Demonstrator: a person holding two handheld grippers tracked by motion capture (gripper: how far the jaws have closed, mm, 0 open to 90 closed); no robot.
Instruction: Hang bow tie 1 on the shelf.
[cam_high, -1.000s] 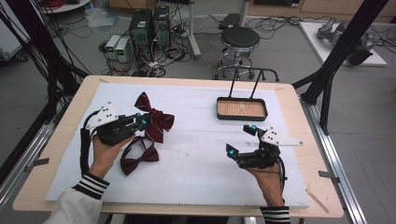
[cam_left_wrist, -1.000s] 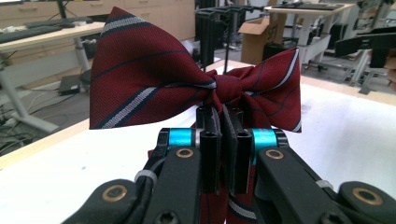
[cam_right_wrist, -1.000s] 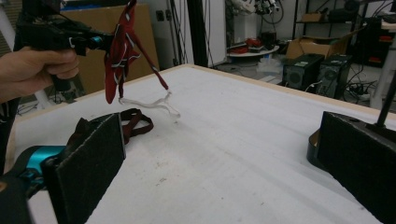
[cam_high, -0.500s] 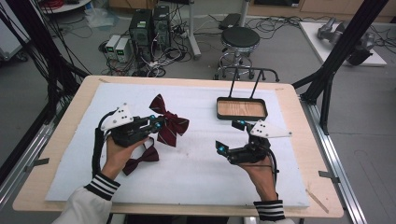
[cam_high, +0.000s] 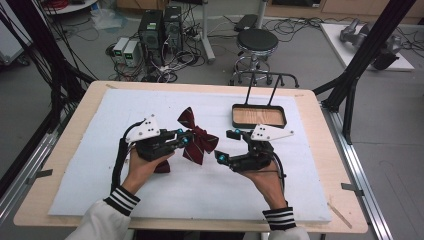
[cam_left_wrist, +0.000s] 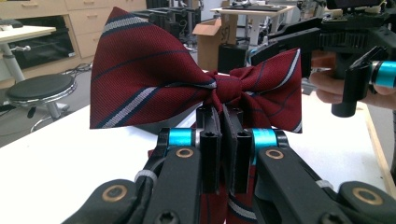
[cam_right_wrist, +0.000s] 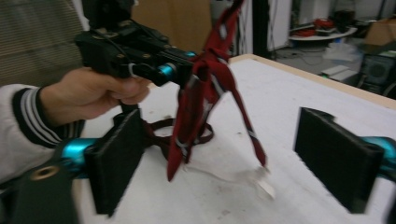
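A dark red striped bow tie (cam_high: 199, 139) hangs above the white mat, pinched at its knot by my left gripper (cam_high: 186, 138). In the left gripper view the jaws (cam_left_wrist: 219, 122) are shut on the knot of the bow tie (cam_left_wrist: 140, 79), its wings spread wide. My right gripper (cam_high: 224, 145) stands open just right of the tie, and the tie (cam_right_wrist: 201, 98) dangles in front of its wide-apart pads (cam_right_wrist: 116, 158). A second bow tie (cam_high: 162, 165) lies on the mat, mostly hidden under my left hand; its strap loop (cam_right_wrist: 161, 133) is on the mat.
A shallow black tray (cam_high: 235, 116) with a wooden bottom and a wire handle sits at the back right of the mat. The white mat (cam_high: 100, 150) covers most of the wooden table. A stool (cam_high: 257, 42) and computer boxes stand on the floor beyond.
My left gripper has carried the bow tie up and to the right, toward the middle. The right gripper has moved left to meet it, still open.
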